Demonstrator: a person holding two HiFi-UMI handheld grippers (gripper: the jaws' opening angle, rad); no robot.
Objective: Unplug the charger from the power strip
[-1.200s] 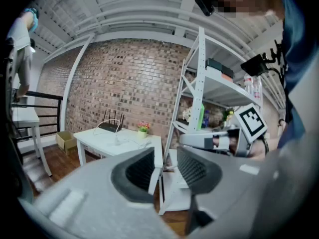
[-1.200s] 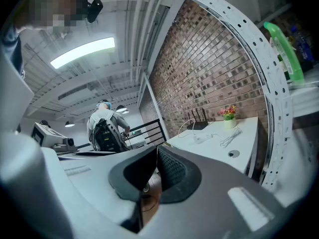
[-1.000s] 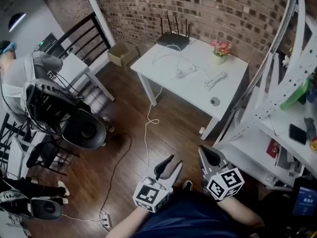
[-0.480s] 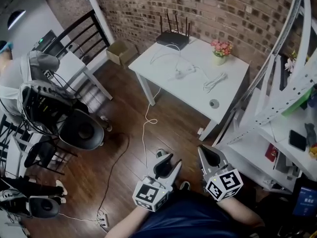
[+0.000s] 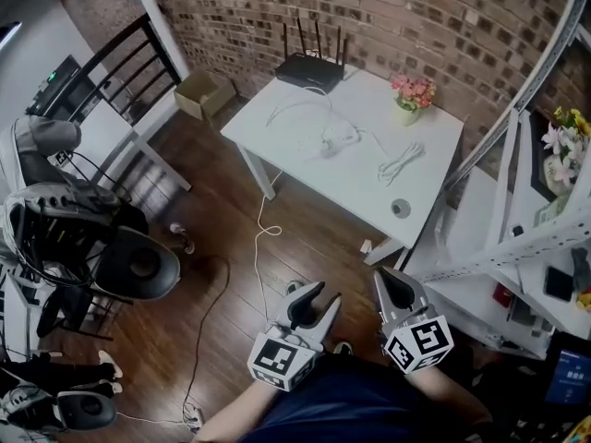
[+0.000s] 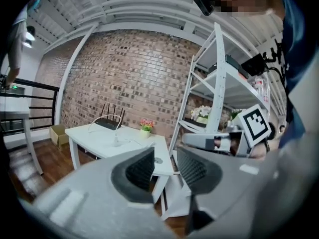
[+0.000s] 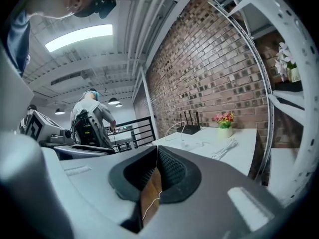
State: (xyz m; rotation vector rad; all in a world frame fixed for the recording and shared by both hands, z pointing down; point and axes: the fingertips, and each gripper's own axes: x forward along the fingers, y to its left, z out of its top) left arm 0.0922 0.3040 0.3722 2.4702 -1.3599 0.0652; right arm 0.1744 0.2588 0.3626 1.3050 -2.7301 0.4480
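In the head view, a white table (image 5: 434,150) is standing far away by the brick wall. The power strip (image 5: 343,136) is lying near the middle of the table. A small white lump at its left end seems to be the charger (image 5: 327,143), but it is too small to see well. A black router (image 5: 309,67) is sitting at the far edge, and a pot of pink flowers (image 5: 411,95) is standing to the right of it. A bundle of white cable (image 5: 400,162) is lying right of the power strip. A thin white cord (image 5: 261,247) is hanging off the table onto the wood floor. Both grippers are pointing at the table from the near side, well apart from it. The left gripper (image 5: 321,296) is holding its fingers open. The right gripper (image 5: 390,284) is keeping its fingers together.

In the left gripper view, the left gripper (image 6: 167,168) is showing its two fingers (image 6: 142,169) apart, with nothing between them. The table (image 6: 89,136) is standing far ahead on the left. The right gripper (image 6: 214,142) is showing at the right, in front of a white shelf (image 6: 219,83).

In the right gripper view, the right gripper (image 7: 155,171) is pressing its fingers (image 7: 172,171) together and holding nothing. The table (image 7: 244,151) with the router (image 7: 188,128), flowers (image 7: 224,119) and cable (image 7: 224,147) is standing far ahead on the right. A person (image 7: 92,116) is standing far off at the left.
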